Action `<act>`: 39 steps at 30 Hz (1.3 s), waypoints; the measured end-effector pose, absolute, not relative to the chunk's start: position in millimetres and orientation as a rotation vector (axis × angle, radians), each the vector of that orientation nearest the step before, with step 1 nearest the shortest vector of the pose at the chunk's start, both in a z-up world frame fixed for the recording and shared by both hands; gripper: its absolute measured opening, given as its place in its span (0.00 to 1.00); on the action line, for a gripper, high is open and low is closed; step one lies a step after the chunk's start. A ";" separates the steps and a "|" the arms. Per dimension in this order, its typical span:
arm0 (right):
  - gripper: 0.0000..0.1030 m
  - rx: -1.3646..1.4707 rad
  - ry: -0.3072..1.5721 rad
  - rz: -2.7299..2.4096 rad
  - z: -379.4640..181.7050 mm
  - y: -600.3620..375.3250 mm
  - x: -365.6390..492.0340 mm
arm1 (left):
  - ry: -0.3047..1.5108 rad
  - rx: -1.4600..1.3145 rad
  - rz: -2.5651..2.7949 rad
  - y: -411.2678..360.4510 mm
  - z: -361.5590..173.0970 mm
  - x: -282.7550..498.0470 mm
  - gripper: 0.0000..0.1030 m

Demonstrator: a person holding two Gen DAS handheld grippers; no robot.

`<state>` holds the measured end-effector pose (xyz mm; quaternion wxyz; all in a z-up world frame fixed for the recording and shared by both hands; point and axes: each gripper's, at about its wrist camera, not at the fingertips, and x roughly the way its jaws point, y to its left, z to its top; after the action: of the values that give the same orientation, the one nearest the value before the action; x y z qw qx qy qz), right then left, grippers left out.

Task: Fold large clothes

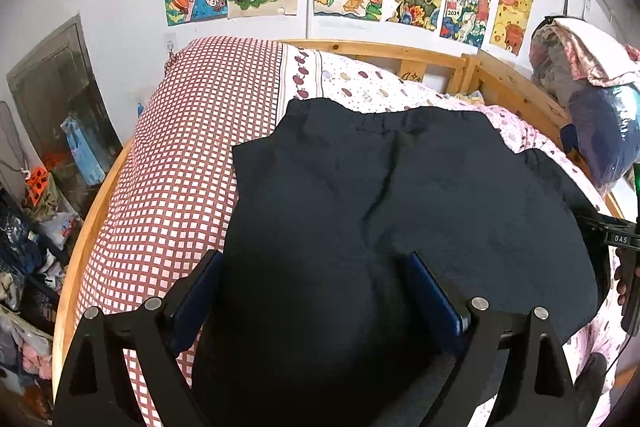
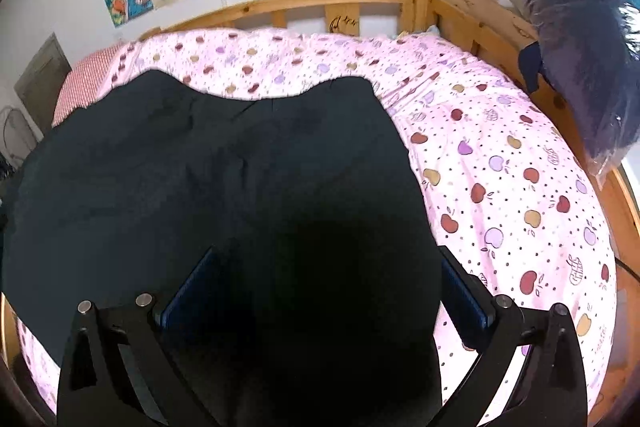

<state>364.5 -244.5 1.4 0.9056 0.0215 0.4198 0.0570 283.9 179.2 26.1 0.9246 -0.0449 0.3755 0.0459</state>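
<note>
Garment point(image 1: 400, 195) edges clear, jaws seemingly apart.

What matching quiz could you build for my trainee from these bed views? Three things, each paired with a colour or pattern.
Things:
1. garment
2. sheet
3. pillow

Descriptions:
A. red and white check
B. plain dark navy
C. pink with apple print

Pairs: 1-B, 2-C, 3-A
</note>
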 end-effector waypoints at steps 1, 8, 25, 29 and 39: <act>0.99 0.060 0.851 0.115 3.2 -246.4 360.0 | 0.767 -0.096 0.096 179.0 26.3 281.5 0.89; 0.99 0.123 0.729 0.097 15.2 -254.0 335.4 | 0.732 -0.103 0.120 175.4 37.1 266.4 0.99; 0.99 0.055 0.492 0.190 60.3 -230.8 227.9 | 0.617 -0.060 0.067 139.5 69.8 207.6 1.00; 0.99 0.073 0.470 0.217 65.2 -224.1 205.9 | 0.581 -0.062 0.051 132.3 75.7 187.7 1.00; 0.99 0.073 0.387 0.259 74.8 -212.0 154.8 | 0.493 -0.032 0.032 114.6 86.4 136.0 1.00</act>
<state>154.8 -212.0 74.8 0.9724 0.0364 0.1918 0.1281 136.0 114.6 86.4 0.9695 -0.0157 0.2441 0.0160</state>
